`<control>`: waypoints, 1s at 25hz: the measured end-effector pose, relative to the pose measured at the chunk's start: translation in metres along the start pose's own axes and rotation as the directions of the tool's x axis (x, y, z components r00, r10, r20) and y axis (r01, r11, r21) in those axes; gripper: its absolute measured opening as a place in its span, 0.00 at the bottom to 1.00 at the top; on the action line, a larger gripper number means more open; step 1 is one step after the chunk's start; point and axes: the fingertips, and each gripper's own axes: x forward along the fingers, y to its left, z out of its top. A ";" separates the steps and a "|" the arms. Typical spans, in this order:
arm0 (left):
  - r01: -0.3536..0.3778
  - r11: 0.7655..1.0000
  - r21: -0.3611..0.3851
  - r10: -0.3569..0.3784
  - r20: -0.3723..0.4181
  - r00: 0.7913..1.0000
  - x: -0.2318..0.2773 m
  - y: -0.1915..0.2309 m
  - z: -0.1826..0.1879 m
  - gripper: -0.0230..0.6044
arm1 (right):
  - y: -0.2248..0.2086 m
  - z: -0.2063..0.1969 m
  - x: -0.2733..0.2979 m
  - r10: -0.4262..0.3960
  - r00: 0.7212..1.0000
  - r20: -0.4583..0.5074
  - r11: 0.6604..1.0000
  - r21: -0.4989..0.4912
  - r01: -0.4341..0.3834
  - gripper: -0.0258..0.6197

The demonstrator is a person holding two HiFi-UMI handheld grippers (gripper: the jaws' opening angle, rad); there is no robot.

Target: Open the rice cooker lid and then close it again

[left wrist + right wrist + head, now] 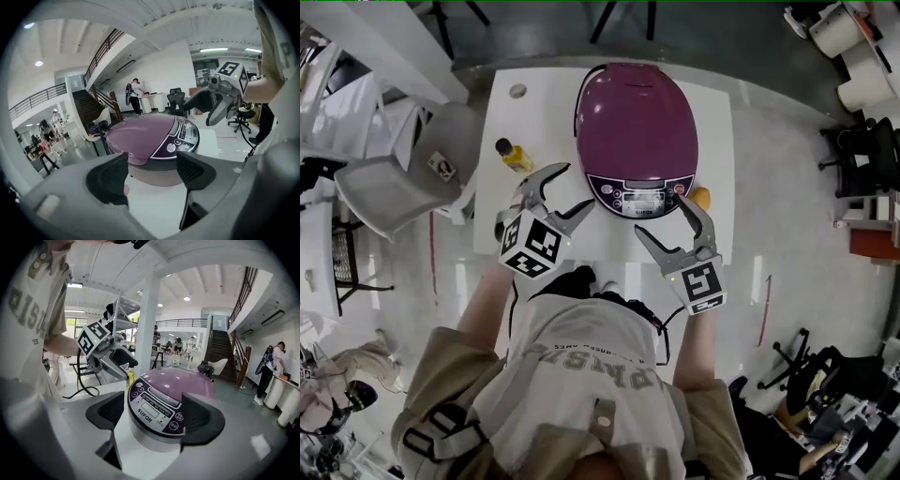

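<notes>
The rice cooker (636,131) stands on the white table (502,220) with its purple lid down and its control panel (639,195) facing me. My left gripper (572,187) hovers open just left of the panel, apart from the cooker. To the right of the panel's front, my right gripper (664,217) is also open and touches nothing. In the left gripper view the cooker (145,136) lies beyond the empty gripper (152,176), and the right gripper (213,105) shows across it. In the right gripper view the cooker (178,380) sits ahead between the spread pads (112,413).
A small yellow bottle (514,155) stands on the table left of the cooker. An orange object (700,198) peeks out at the cooker's right front. A grey chair (403,178) stands off the table's left side. A round cable hole (517,91) is at the far left corner.
</notes>
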 end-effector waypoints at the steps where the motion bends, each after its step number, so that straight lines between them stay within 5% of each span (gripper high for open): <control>1: 0.014 1.000 0.021 -0.014 -0.003 1.000 0.002 0.000 0.001 0.57 | 0.002 0.000 0.003 0.021 1.000 -0.017 1.000 -0.008 -0.021 0.59; 6: 0.111 0.988 0.104 -0.107 -0.036 0.994 0.008 -0.013 0.000 0.66 | 0.015 -0.004 0.010 0.109 0.988 -0.113 0.990 -0.082 -0.119 0.61; 11: 0.133 0.979 0.156 -0.124 -0.071 0.990 0.011 -0.019 -0.001 0.68 | 0.014 -0.020 0.015 0.132 0.961 -0.242 0.968 -0.175 -0.177 0.61; 19: 0.157 0.959 0.237 -0.119 -0.167 0.979 0.008 -0.024 -0.002 0.69 | 0.022 -0.031 0.025 0.241 0.878 -0.413 0.893 -0.261 -0.368 0.61; 25: 0.156 0.953 0.260 -0.098 -0.223 0.970 0.007 -0.023 -0.007 0.73 | 0.021 -0.040 0.031 0.256 0.830 -0.496 0.847 -0.298 -0.440 0.61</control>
